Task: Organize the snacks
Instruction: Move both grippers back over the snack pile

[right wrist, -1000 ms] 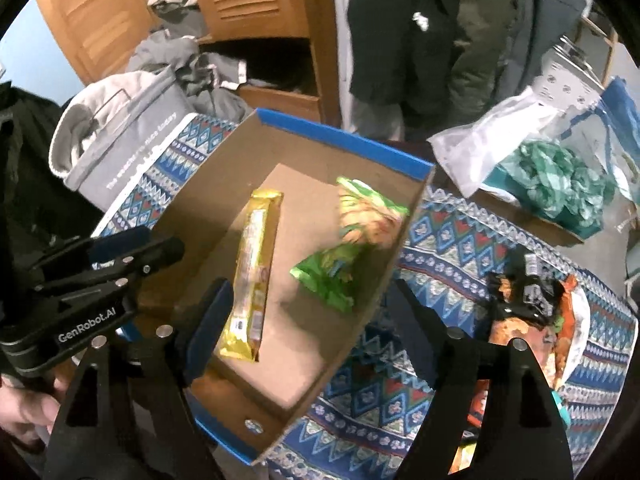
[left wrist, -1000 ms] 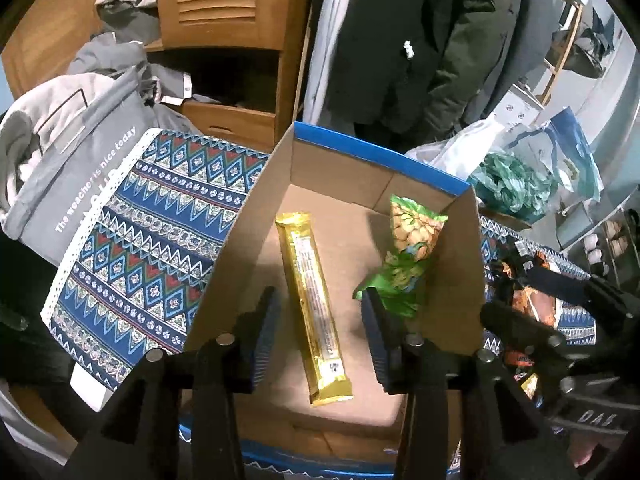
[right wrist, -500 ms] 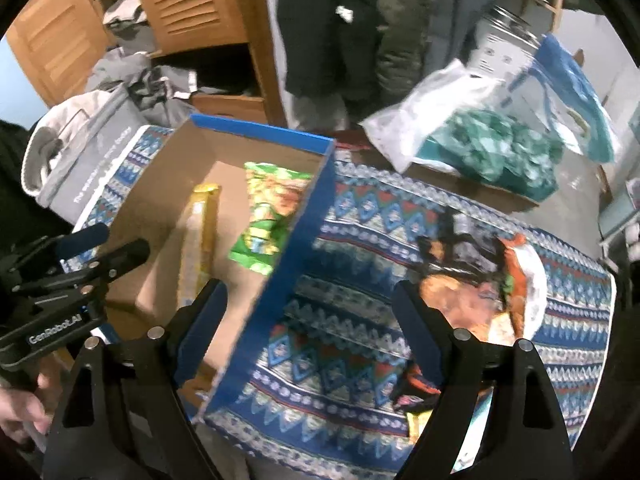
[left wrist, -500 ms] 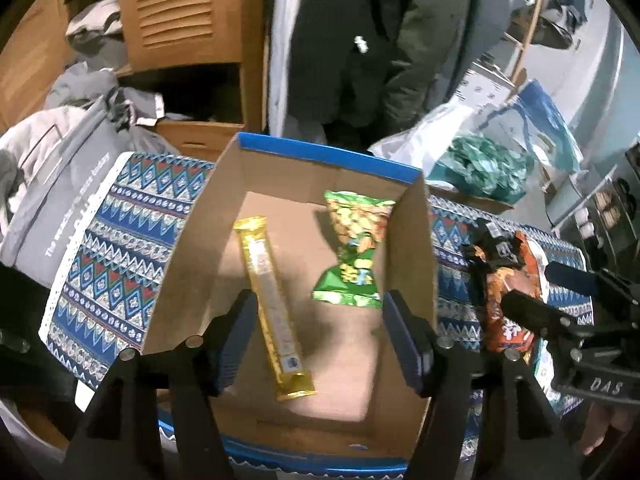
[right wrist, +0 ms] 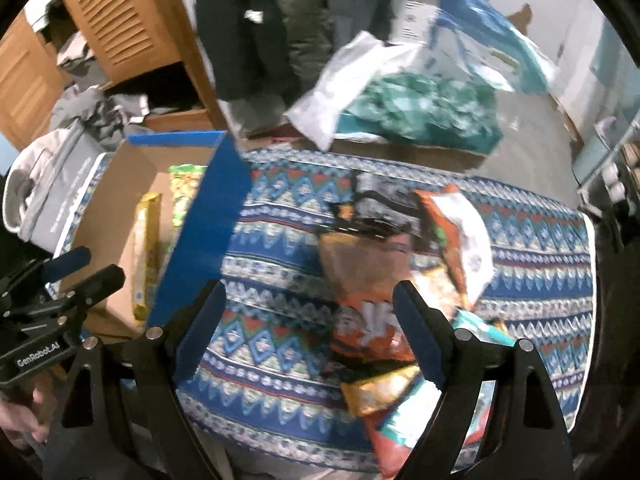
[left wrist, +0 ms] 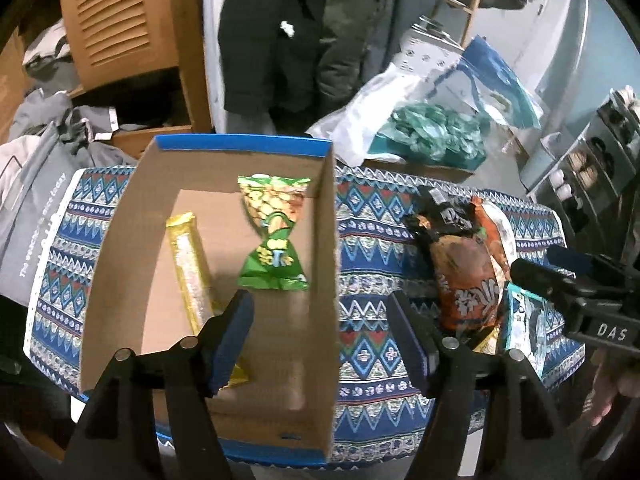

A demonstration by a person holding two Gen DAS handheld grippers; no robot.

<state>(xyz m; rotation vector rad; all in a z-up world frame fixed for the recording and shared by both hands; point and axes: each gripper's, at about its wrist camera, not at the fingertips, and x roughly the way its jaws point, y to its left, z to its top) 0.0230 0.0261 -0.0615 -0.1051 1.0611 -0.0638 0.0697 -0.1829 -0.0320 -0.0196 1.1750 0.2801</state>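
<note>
Left gripper (left wrist: pixel 326 330) empty, jaws just been opening, straddling the right wall of the cardboard box (left wrist: pixel 332 264). Right gripper (right wrist: pixel 310 334) spread wide, nothing held, over the snack pile (right wrist: pixel 384 280) on the patterned cloth (right wrist: pixel 272 216). Done — gold bar (left wrist: pixel 190 268) and green packet (left wrist: pixel 274 236) lie in the box. Left, I'd judge: the orange bags and the other wrappers — most of the job.

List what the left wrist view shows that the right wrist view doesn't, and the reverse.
Left wrist only: the whole green snack bag and the box floor around it, with the open left gripper straddling the box's right wall. Right wrist only: the gold packet at the pile's near end, under the open right gripper. Both: the box, gold bar, orange bag.
</note>
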